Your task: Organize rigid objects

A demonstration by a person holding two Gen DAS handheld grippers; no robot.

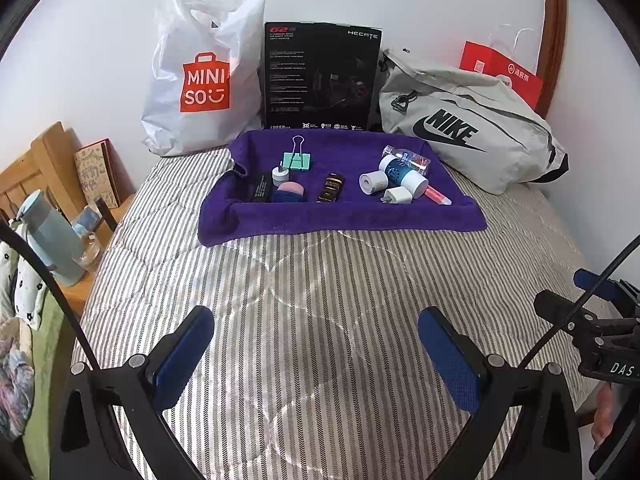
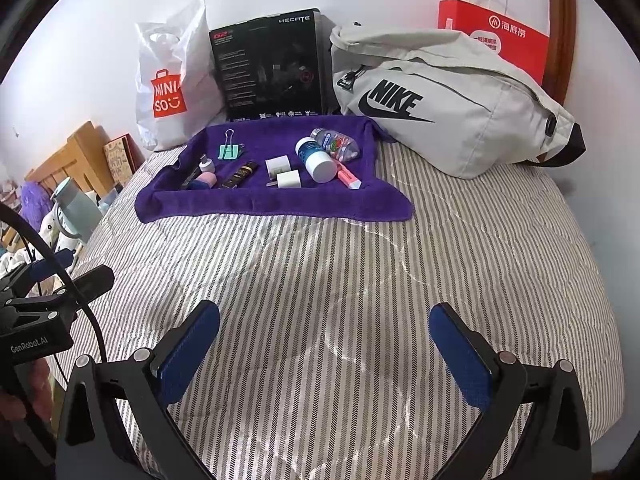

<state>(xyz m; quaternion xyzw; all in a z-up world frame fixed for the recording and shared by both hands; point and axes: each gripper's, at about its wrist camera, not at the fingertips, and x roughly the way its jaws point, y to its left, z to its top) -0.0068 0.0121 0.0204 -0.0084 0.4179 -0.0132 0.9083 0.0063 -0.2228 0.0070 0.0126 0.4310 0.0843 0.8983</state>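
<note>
Two grippers: both hover low over the striped bedding, well short of the towel, side by side.
Bed (image 1: 320,300): striped quilt, bare in the near half; a wall runs behind it.
Grey Nike bag (image 1: 464,128): lies at the far right of the bed, just beside the towel's right corner.
White Miniso bag (image 1: 200,76): stands against the wall at far left.
Black Hecate box (image 1: 320,76): upright between the two bags, directly behind the towel.
Red paper bag (image 2: 496,36): stands behind the grey bag.
Purple towel (image 1: 340,216): spread at the far middle of the bed, edges raised; all the small rigid things lie on it.
Left gripper (image 1: 316,356): fingers spread wide, holding nothing, bedding visible between the blue pads.
Right gripper (image 2: 324,352): fingers likewise wide apart and empty.
White bottle with dark blue label (image 2: 314,158): on its side, right part of the towel, touching a clear bottle (image 2: 336,144) behind it.
Pink highlighter (image 2: 348,178): just beside the white bottle, near the towel's right front.
Two white chargers (image 2: 289,179): centre of the towel, close together.
Dark tube with gold print (image 2: 240,174): left of the chargers.
Mint binder clip (image 2: 230,150): rear left, handles up.
Pink-topped item (image 2: 206,178): front left; type unclear.
</note>
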